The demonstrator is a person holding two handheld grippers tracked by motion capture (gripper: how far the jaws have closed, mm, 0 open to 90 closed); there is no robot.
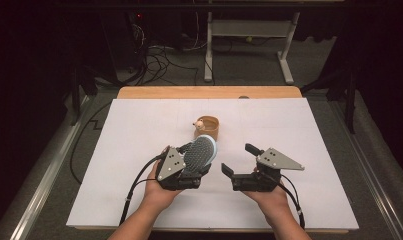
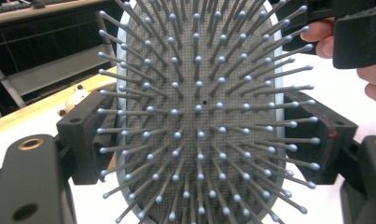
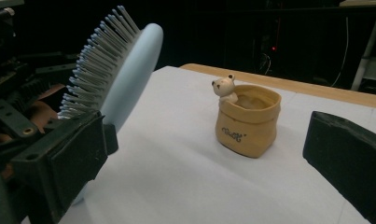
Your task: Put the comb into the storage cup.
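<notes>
Left gripper [image 1: 188, 169] fingers clamp the hairbrush [image 1: 201, 151], head angled up toward the pot [image 1: 208, 128]; right gripper [image 1: 240, 159] fingers released.

A lab: a white-covered worktop [image 1: 139, 150] on grey carpet, tangled cables [image 1: 161, 57], a desk frame [image 1: 249, 30], dark surroundings.

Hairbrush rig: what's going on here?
A person holds a gripper in each hand over a white table. The left gripper is clamped on a pale blue hairbrush, bristles facing up and toward the person. The right gripper is open and holds nothing. A small tan bear pot stands beyond them.
</notes>
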